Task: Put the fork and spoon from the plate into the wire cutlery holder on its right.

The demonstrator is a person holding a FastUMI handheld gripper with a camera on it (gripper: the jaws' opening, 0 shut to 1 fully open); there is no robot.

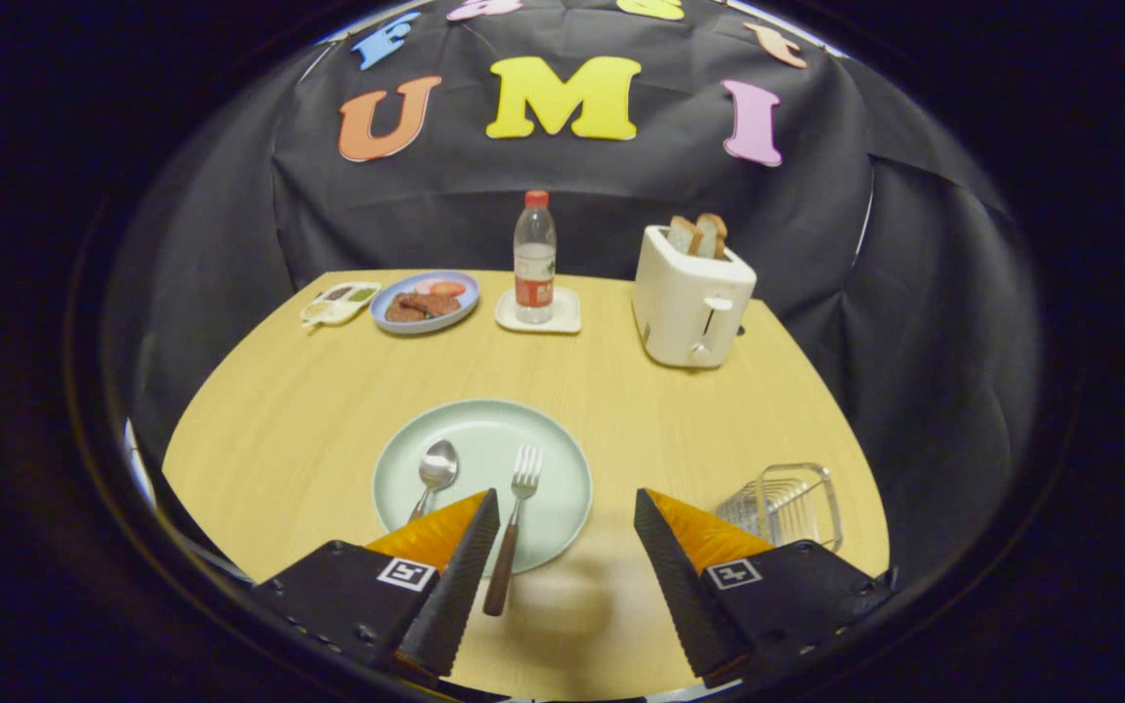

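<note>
Fork (516,517) and spoon (434,476) both lie on plate (562,459) near table's (309,410) front edge; neither moved. Wire cutlery holder (785,503) at front right corner looks empty. Gripper (567,547) spread wide, holding nothing, fork handle just inside left finger. Both transfers left.

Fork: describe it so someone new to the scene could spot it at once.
Start at the pale green plate on the wooden table, just ahead of the open gripper. Two utensils lie on it; the fork is the one nearer the wire holder. Unlike the spoon, it has tines and a dark brown handle overhanging the rim.
</note>
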